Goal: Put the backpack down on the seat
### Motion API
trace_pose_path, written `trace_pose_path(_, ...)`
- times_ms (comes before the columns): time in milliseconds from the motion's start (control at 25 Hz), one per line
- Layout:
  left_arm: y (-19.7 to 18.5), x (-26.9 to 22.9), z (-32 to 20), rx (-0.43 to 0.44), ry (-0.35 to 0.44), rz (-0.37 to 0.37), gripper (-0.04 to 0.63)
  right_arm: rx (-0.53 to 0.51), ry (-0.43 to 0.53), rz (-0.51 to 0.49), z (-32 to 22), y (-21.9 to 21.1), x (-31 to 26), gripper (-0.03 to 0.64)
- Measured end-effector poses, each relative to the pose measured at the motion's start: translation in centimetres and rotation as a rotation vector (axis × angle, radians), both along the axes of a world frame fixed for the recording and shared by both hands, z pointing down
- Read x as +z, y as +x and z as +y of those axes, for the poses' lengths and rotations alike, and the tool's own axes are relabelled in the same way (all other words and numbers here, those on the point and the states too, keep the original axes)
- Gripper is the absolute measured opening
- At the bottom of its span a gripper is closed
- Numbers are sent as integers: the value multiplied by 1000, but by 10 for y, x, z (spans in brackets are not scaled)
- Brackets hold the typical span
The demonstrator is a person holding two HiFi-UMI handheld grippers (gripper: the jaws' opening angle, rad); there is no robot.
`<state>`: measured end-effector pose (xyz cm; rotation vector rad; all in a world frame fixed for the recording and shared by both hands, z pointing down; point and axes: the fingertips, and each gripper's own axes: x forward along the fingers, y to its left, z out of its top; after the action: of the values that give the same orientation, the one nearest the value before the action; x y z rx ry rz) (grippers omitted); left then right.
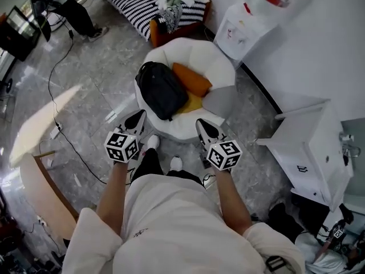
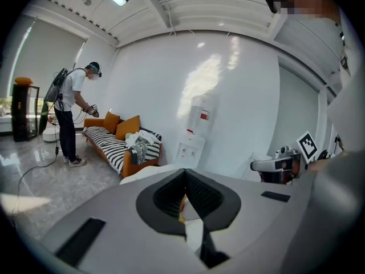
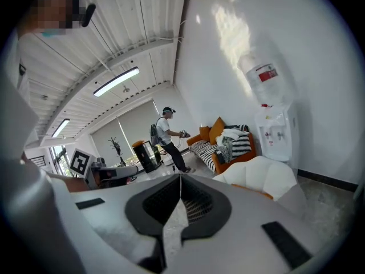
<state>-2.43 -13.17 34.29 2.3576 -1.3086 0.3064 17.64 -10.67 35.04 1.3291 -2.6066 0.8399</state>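
Both closed and empty, your left claw (image 1: 138, 117) and right claw (image 1: 203, 125) hang short of the backpack (image 1: 159, 89) slumped on the seat (image 1: 199, 51), which looks soft and floppy, best grabbed by a strap.

Head view: backpack (image 1: 161, 89) covers one end of the orange cushion (image 1: 194, 80) and part of the seat (image 1: 197, 50). Yellow cushion (image 1: 194, 103) is mostly buried under both. Sofa (image 1: 137, 4) and second person (image 1: 68, 7) are clipped by the top edge (head out of frame). Dispenser (image 1: 242, 30) bottle is smeared, label unreadable. Cubes (image 1: 121, 146) hide the hands holding the left gripper (image 1: 138, 117) and right gripper (image 1: 201, 124). Left gripper view: its body blocks nearly all the seat. The yellowish sliver in the jaw gap is too small to identify.
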Motion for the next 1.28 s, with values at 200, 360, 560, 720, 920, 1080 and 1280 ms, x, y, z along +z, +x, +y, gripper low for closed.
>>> trace_pose_path(200, 7, -25, 24, -4, 47, -2, 17, 31, 18, -35, 24, 12, -17, 26)
trace_pose_path(360, 7, -34, 38, 12, 67, -10, 17, 45, 39, -42, 35, 13, -28, 26)
trace_pose_path(560, -4, -41, 40, 13, 88, 2, 17, 65, 76, -30, 34, 12, -45, 26)
trace_pose_path(720, -16, -51, 37, 24, 101, -3, 17, 87, 92, -25, 32, 6, -58, 26)
trace_pose_path(920, -41, -62, 32, 32, 112, -4, 17, 92, 118, 13, 35, -10, -74, 26)
trace_pose_path(1080, -53, -73, 29, 46, 126, 1, 17, 118, 153, 20, 30, -14, -95, 26)
trace_pose_path(1280, -70, -83, 25, 51, 143, 10, 17, 121, 193, 52, 24, -24, -114, 26)
